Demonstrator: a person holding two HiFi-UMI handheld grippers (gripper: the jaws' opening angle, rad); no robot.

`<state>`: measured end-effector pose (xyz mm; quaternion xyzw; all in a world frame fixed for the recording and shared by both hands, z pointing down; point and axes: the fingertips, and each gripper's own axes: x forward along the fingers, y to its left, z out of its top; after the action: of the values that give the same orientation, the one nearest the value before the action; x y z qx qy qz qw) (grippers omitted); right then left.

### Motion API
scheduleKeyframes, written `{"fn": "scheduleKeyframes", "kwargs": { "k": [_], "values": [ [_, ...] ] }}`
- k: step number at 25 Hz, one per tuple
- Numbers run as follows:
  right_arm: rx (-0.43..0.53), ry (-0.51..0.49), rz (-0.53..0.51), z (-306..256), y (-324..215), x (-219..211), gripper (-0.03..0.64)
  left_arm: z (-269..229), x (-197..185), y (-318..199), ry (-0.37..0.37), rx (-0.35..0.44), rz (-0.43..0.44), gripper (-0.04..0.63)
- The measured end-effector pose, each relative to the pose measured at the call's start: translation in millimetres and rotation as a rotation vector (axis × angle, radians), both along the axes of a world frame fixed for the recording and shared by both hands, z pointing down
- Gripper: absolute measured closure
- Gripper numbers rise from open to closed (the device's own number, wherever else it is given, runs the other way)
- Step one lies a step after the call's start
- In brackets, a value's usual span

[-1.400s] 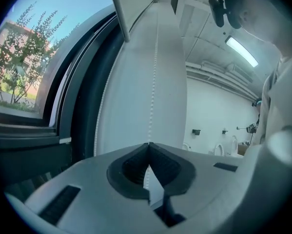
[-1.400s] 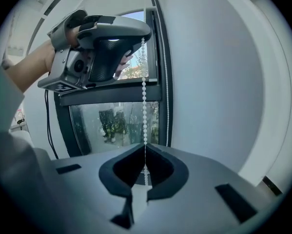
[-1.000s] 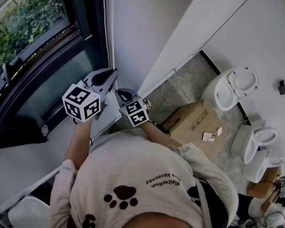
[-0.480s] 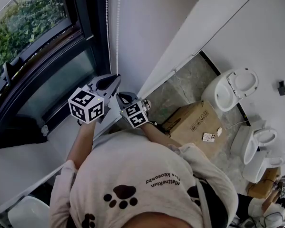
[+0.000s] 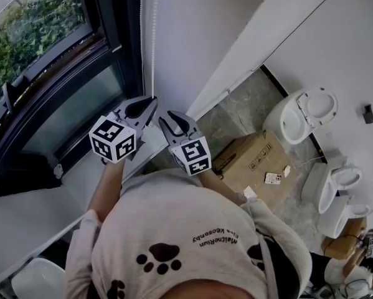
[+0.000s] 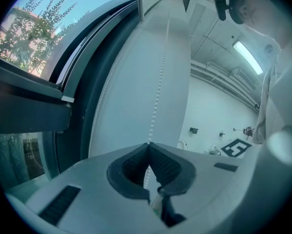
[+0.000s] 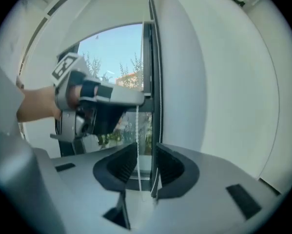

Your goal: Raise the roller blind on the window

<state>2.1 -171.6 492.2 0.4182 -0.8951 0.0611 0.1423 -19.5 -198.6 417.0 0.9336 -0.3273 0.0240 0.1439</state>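
My left gripper (image 6: 148, 145) clamps the bead chain (image 6: 158, 84). My right gripper (image 7: 146, 149) is opening around it nearby. If the left slips, the chain could run back.

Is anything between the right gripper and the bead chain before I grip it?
Nothing visible stands in the way. The bead chain hangs in the gap between the right gripper's fingers, which are opening and not pressing on it. The left gripper is shut on the same chain farther up.

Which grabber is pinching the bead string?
The left hand-held gripper: its jaws pinch the bead chain. On the right hand-held gripper, jaws are opening, chain loose between them.
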Motion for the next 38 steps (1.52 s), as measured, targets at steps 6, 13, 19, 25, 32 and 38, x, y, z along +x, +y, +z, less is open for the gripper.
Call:
{"fn": "scheduleKeyframes", "kwargs": {
  "k": [6, 13, 19, 25, 32, 38],
  "values": [
    [0.112, -0.091, 0.042, -80, -4, 13, 0.505, 0, 1, 0, 0.010, 0.000, 0.004, 0.588],
    [0.243, -0.167, 0.010, -162, -7, 2, 0.505, 0, 4, 2, 0.015, 0.010, 0.007, 0.588],
    [0.311, -0.201, -0.031, -209, -17, -14, 0.505, 1, 7, 3, 0.011, 0.012, 0.009, 0.588],
    [0.321, -0.207, -0.061, -232, -29, -27, 0.506, 0, 5, 2, 0.017, 0.014, -0.001, 0.588],
    [0.316, -0.192, -0.065, -241, -37, -38, 0.600, 0, 5, 3, 0.024, 0.015, -0.001, 0.588],
    [0.324, -0.213, -0.050, -240, -38, -35, 0.607, 0, 3, 0, 0.030, 0.016, -0.002, 0.588]
  ]
}}
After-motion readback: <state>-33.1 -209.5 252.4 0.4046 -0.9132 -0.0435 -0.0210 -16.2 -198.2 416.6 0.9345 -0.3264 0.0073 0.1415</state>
